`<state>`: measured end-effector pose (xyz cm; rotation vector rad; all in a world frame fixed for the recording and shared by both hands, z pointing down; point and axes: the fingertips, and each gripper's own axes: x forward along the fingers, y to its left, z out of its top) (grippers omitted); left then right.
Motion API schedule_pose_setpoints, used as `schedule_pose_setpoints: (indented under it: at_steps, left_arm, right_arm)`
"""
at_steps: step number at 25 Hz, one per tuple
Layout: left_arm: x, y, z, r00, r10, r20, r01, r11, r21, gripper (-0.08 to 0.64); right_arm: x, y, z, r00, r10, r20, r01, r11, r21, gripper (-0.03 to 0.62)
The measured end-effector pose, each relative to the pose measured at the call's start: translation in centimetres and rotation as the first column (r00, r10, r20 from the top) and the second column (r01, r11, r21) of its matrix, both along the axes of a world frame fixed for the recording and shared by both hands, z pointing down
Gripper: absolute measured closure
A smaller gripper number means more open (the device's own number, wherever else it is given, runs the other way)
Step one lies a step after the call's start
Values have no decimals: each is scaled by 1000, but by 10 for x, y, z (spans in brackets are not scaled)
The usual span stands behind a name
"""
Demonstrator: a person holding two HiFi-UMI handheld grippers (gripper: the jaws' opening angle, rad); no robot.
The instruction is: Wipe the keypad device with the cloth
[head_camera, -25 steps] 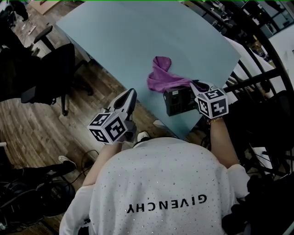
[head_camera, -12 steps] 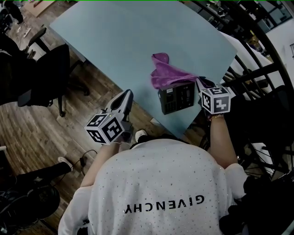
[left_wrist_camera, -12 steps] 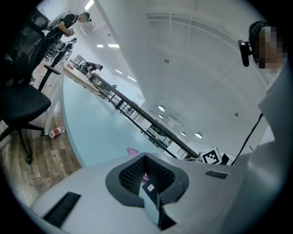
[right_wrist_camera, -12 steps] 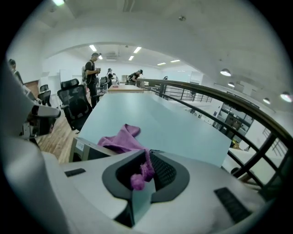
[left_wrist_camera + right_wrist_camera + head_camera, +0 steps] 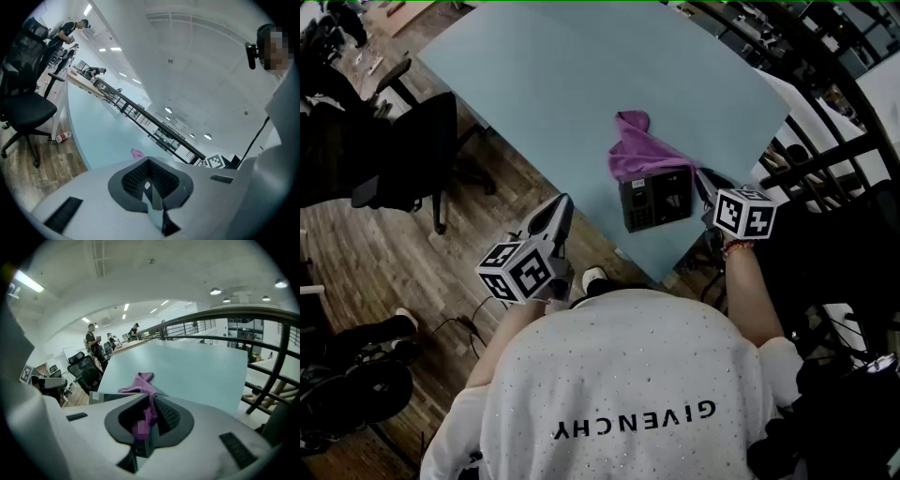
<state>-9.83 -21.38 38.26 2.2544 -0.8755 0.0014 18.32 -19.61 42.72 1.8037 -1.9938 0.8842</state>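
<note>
The right gripper (image 5: 710, 185) is pinching one end of the purple cloth (image 5: 636, 155), which seems to be touching the far edge of the black keypad device (image 5: 655, 200) sitting near the corner of the blue table (image 5: 544, 75). The left gripper (image 5: 557, 210) is hovering beside the table, its jaws together and empty.

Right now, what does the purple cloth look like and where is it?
The cloth is purple, soft-looking and crumpled. One end is pinched in the right gripper's shut jaws; from there it stretches along the far edge of the black keypad device and lies bunched on the pale blue table, its far tip curled.
</note>
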Motion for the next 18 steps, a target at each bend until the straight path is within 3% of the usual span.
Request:
schedule_pose_setpoints:
  at_steps: [8, 18]
  left_arm:
    - [26, 40, -4, 1000, -1, 27, 1, 1000, -13, 560]
    - [53, 93, 2, 998, -15, 54, 16, 999, -31, 560]
  right_arm:
    - [-16, 25, 12, 976, -202, -87, 199, 979, -39, 561]
    - [-12, 62, 48, 971, -238, 4, 238, 969, -71, 560]
